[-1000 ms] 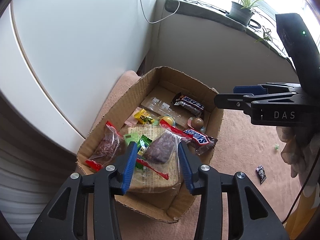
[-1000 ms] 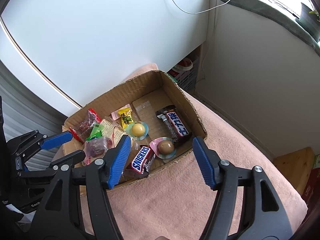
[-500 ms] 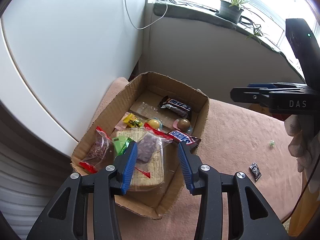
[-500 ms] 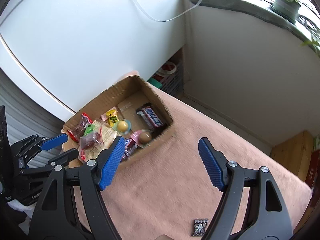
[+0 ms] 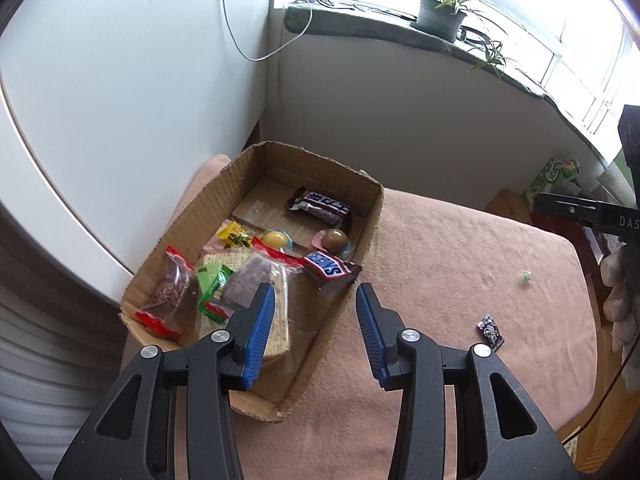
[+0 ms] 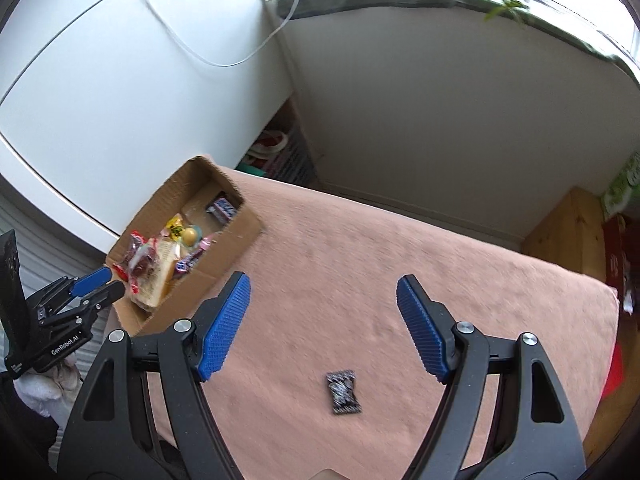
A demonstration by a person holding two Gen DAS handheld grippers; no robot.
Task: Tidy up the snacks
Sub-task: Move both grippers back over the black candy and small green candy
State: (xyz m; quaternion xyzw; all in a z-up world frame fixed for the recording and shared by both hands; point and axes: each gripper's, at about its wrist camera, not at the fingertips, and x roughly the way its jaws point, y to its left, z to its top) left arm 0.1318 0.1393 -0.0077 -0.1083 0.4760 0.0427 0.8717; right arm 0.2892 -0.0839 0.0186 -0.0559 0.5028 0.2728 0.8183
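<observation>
Right tongs (image 6: 322, 320) swung from box (image 6: 224, 252) | black candy (image 6: 343, 392) below gaping jaws | left tongs (image 5: 316, 322) open, empty

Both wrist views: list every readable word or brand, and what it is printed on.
"SNICKERS": brown chocolate bar wrapper at the cardboard box's near wall.
"DAS": black body of the right gripper, cut off at the frame edge.
"GenRobot.AI": black body of the left gripper.
Blue-and-white lettering on the dark bar wrapper at the box's far end: not legible.
Small black sweet wrapper on the pink cloth: print too small.
</observation>
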